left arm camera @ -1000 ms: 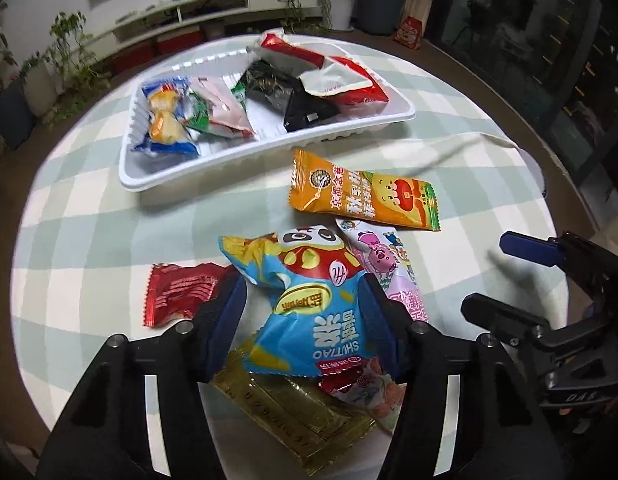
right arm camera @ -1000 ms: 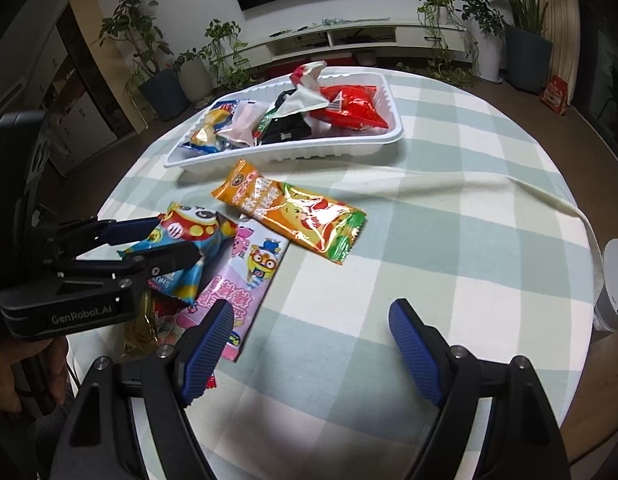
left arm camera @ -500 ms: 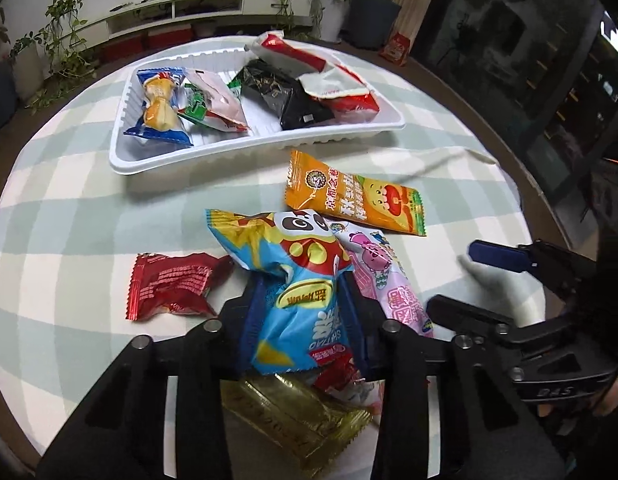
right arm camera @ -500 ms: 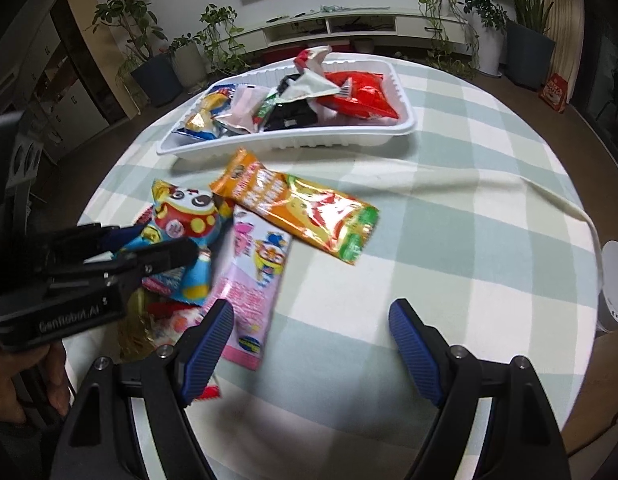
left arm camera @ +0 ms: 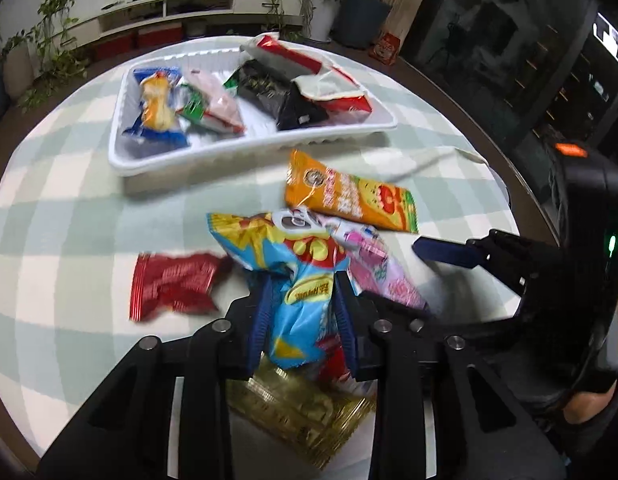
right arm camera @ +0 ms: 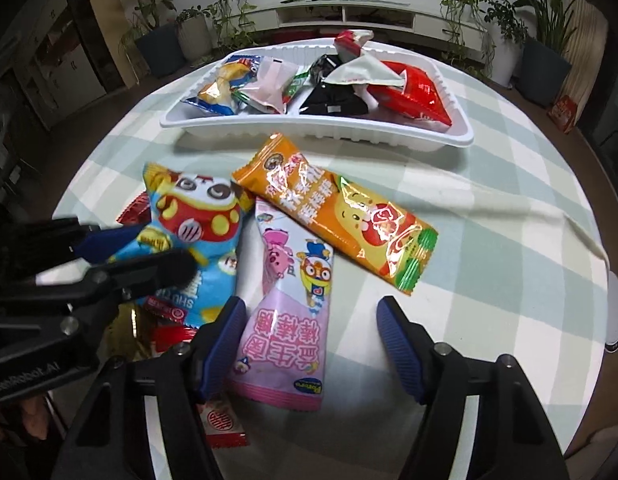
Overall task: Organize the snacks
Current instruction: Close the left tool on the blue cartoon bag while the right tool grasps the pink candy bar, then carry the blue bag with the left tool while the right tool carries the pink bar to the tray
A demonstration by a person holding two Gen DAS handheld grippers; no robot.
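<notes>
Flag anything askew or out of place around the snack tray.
In the white tray, a white-and-red packet is propped on the other snacks and pokes over the far rim. The orange packet and pink packet overlap crookedly on the tablecloth.

Left tongs [left arm camera: 301,312] have closed on the blue snack bag [left arm camera: 297,280], lifting it.

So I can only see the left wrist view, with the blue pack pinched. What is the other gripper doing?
Observer: The right gripper is open, its fingers on either side of the pink pack.
Operator: Is it touching the pack?
Observer: Can't tell. The pack lies flat, its whole length in view.
Operator: Is anything hidden from me down low?
Observer: A small red-and-white packet, on the near side of the blue pack.
</notes>
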